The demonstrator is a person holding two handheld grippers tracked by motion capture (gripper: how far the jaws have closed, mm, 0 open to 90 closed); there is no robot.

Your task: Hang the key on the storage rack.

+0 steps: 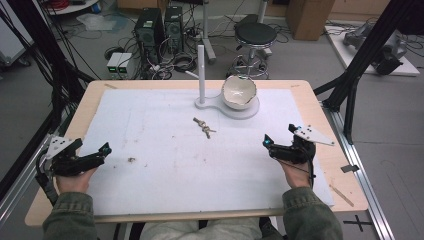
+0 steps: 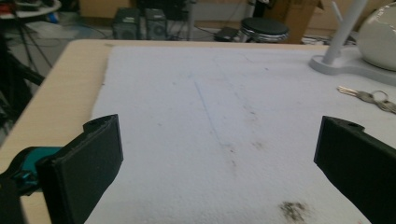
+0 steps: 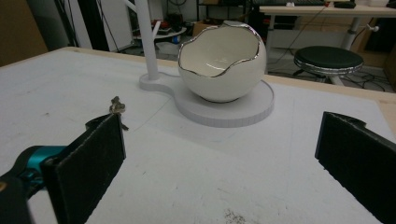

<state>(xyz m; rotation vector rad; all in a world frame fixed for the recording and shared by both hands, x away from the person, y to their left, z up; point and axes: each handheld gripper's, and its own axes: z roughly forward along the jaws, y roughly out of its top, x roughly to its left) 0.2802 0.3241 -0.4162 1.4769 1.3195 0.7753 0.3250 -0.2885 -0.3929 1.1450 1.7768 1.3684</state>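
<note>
I see the keys [image 1: 204, 128] lying loose on the white mat [image 1: 150, 150], about mid-table and a little toward the far side, just in front of the stand [image 1: 227, 106]. In the left gripper view they [image 2: 369, 96] sit at the right edge, near the stand's base [image 2: 336, 65]. In the right gripper view they [image 3: 116, 108] peek out just above my left-hand jaw. Nothing touches them.

Behind them the stand carries an upright white post [image 1: 201, 72] and an egg-shaped bowl [image 1: 239, 92] with a jagged silver rim, which sits on the round part of the base. The bowl [image 3: 222, 65] looks empty inside from the right gripper view.

My right gripper [image 1: 280, 147] rests at the near right of the mat, well apart from the keys, jaws wide with nothing between them. My left gripper [image 1: 87, 157] sits at the near left edge, also well apart, jaws wide and empty. A dark smudge [image 1: 131, 160] marks the mat just beside it.
</note>
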